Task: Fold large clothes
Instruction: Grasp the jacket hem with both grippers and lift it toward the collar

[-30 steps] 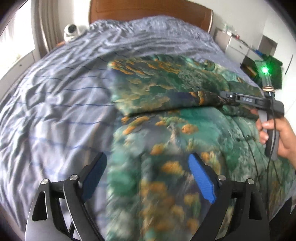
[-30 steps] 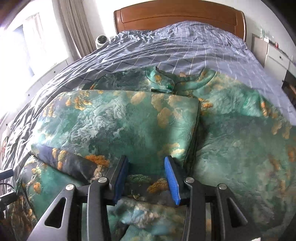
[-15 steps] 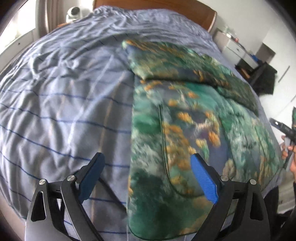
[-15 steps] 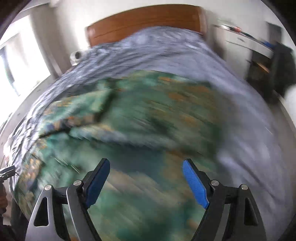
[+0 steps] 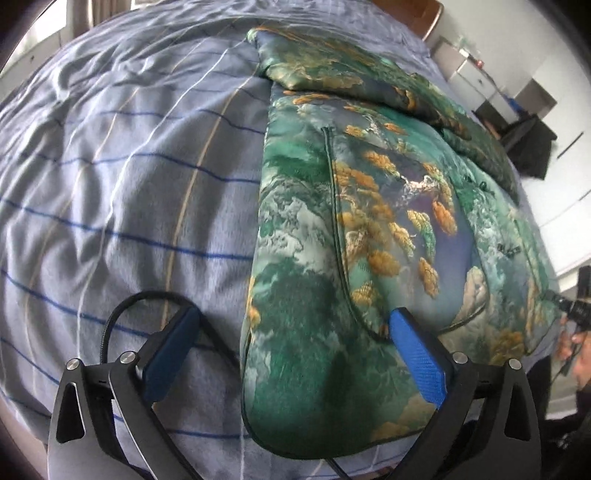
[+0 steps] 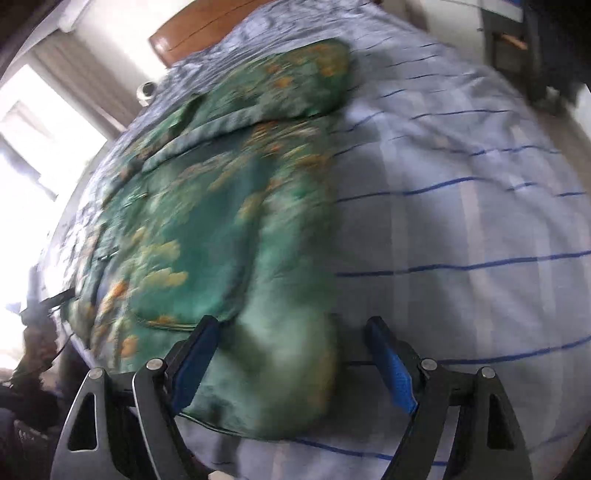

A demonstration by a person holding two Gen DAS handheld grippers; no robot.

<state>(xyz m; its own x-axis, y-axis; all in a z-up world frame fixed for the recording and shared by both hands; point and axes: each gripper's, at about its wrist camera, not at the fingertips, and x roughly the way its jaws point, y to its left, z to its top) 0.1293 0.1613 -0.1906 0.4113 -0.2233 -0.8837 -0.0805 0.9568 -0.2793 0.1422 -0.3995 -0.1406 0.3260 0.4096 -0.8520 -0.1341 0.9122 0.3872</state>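
A green padded jacket (image 5: 369,206) with orange patches lies flat on the striped bed cover (image 5: 129,192), one sleeve (image 5: 351,70) folded across its upper part. My left gripper (image 5: 295,354) hangs over the jacket's near left hem corner. Its jaws are opening, the right pad is over the fabric and the left over the bed cover, and neither presses on the cloth. My right gripper (image 6: 293,363) is open above the near right hem corner of the jacket (image 6: 207,221), blurred by motion. At the right edge of the left wrist view a hand holds the right gripper (image 5: 576,310).
A black cable (image 5: 122,314) loops on the cover by my left finger. A wooden headboard (image 6: 207,33) closes the far end of the bed. A window and curtain (image 6: 74,85) stand on one side, white drawers (image 5: 469,74) and a dark chair (image 5: 528,144) on the other.
My right gripper let go of the folded sleeve, opened and swung across to the jacket's near right corner. My left gripper sank toward the near left hem corner and opened a little wider.
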